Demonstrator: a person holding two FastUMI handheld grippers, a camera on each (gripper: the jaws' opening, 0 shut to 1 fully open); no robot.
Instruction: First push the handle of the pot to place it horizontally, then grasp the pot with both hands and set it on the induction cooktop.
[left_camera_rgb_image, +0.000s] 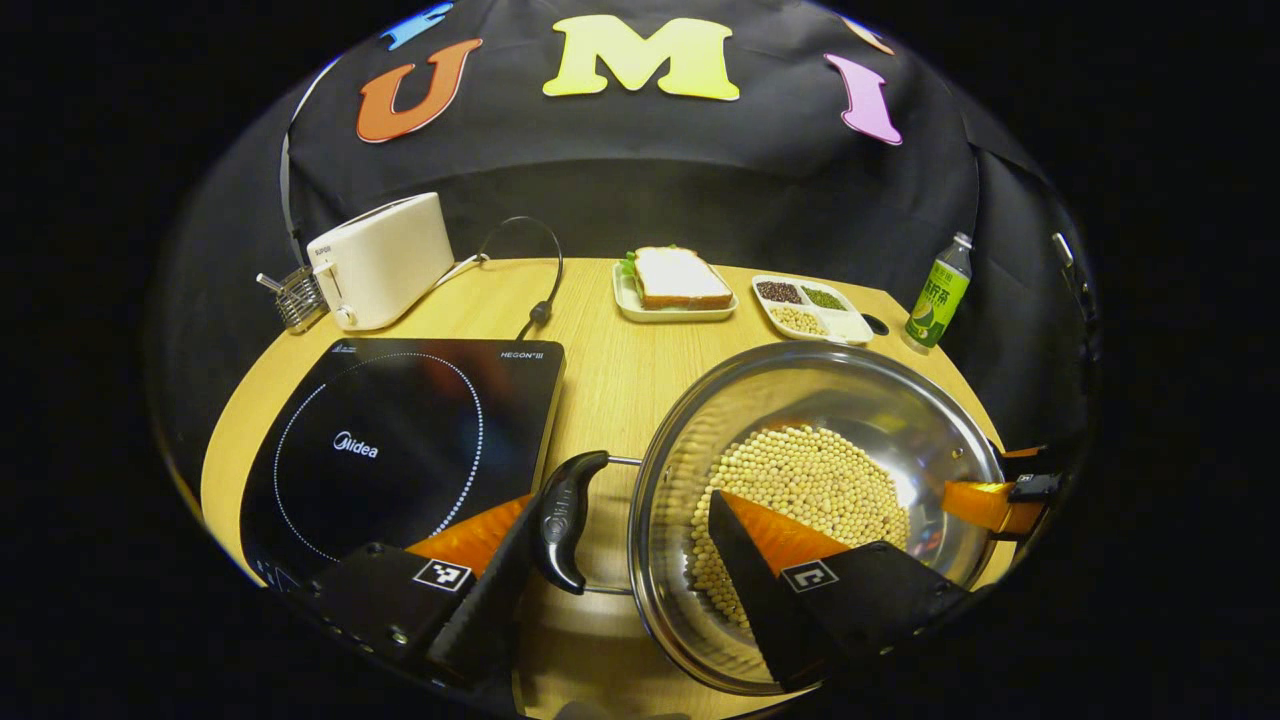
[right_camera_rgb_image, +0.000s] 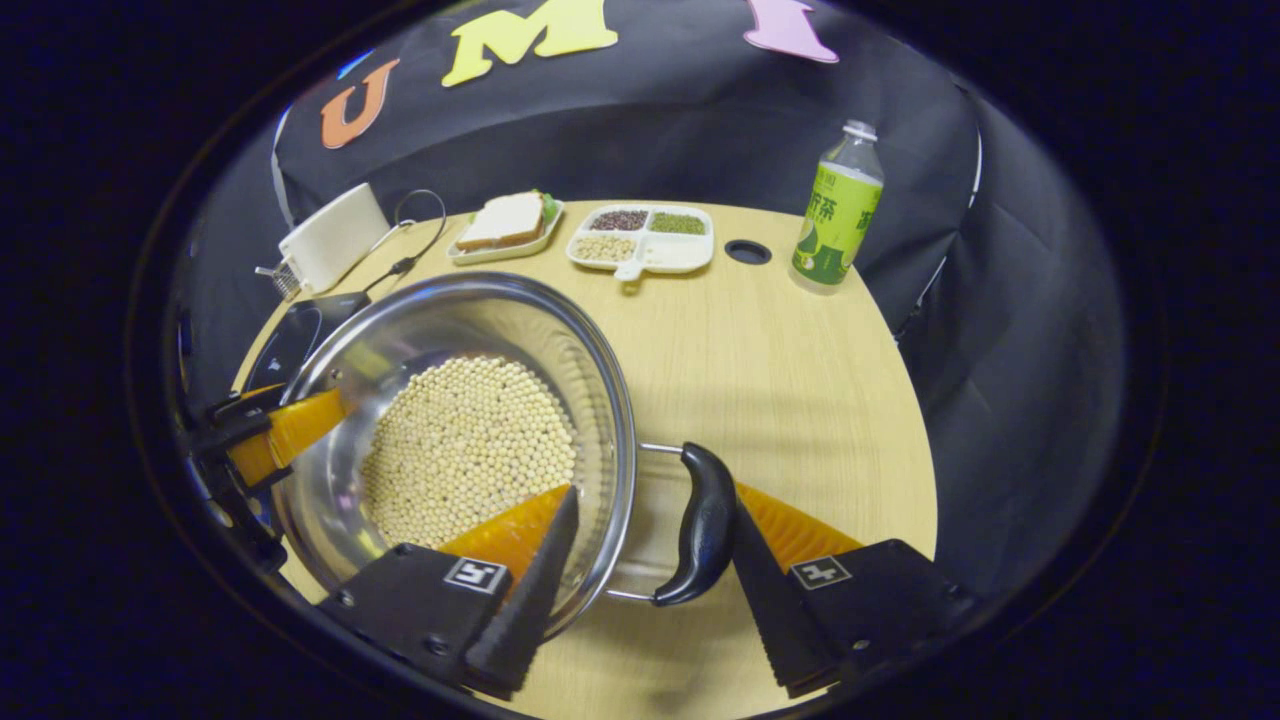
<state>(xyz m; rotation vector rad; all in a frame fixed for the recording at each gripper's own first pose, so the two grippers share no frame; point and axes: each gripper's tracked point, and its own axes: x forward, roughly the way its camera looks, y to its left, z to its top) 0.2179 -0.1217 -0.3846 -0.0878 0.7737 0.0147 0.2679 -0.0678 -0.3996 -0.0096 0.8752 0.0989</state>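
Your left tongs (left_camera_rgb_image: 620, 555) stand apart, straddling the pot's left handle (left_camera_rgb_image: 565, 520): one finger outside it, the other over the rim above the soybeans (left_camera_rgb_image: 810, 490). Your right tongs (right_camera_rgb_image: 640, 545) stand apart the same way around the right handle (right_camera_rgb_image: 705, 525). Neither pair presses yet, as far as you can judge. The pot (left_camera_rgb_image: 900, 410) sits on the counter (left_camera_rgb_image: 600, 380), just beside the induction cooktop (left_camera_rgb_image: 400, 440), which lies off its left side. Both handles look level, so the line through them points at the cooktop. Close both tongs, then carry leftward; your left one leads.
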